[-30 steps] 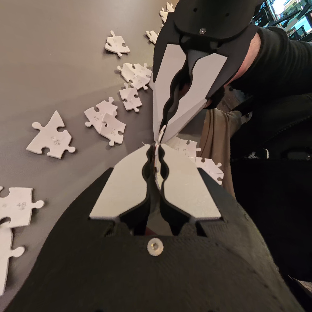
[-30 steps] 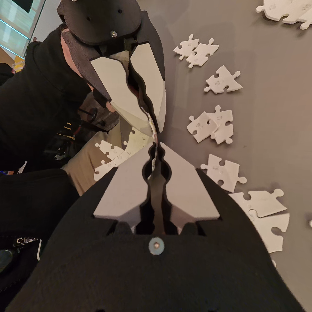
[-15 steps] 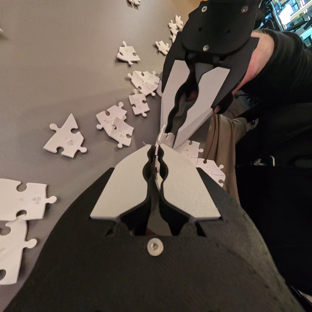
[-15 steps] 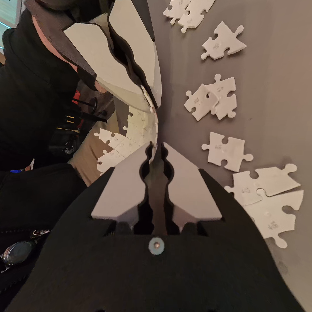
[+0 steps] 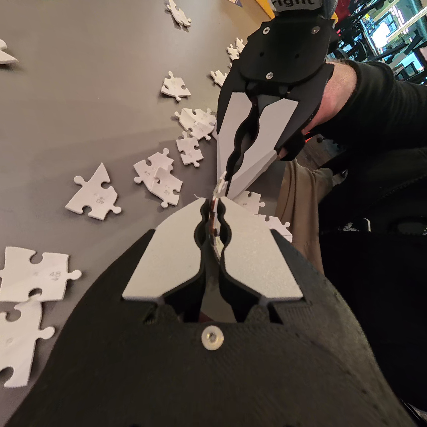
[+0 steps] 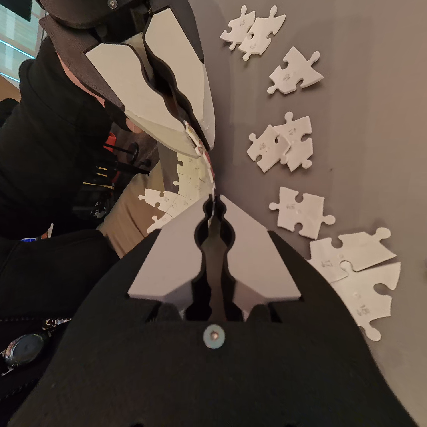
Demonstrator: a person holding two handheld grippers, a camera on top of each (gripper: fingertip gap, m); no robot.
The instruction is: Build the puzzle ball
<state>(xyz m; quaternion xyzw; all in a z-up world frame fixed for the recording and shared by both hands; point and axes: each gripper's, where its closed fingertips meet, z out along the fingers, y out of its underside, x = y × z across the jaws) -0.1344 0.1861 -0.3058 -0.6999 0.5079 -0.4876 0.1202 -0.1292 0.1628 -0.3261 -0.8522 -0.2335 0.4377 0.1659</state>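
A curved, partly joined section of the white puzzle ball [image 6: 184, 182] hangs between my two grippers, just off the near edge of the grey table [image 6: 369, 115]. My right gripper [image 6: 214, 199] is shut on one edge of it. My left gripper [image 6: 201, 147] is shut on the opposite edge. In the left wrist view the section [image 5: 250, 201] is seen edge on between my left gripper [image 5: 214, 203] and the right gripper [image 5: 225, 183], whose tips almost meet. Most of the section is hidden behind the fingers.
Several loose white puzzle pieces lie on the table [image 5: 92, 92]: a single one [image 5: 94, 196], a stacked pair [image 5: 159, 178], others [image 5: 32, 275] near the left gripper, and more [image 6: 300, 212] [image 6: 355, 265] beside the right one. The person's black sleeves and tan trousers [image 5: 300, 208] are close by. Only a small space, under 4 cm, lies between the two pairs of fingers.
The right gripper's jaws, slightly apart half a second ago, have closed on the section's edge. Both grippers have drawn a little apart, with more of the curved section showing between them.
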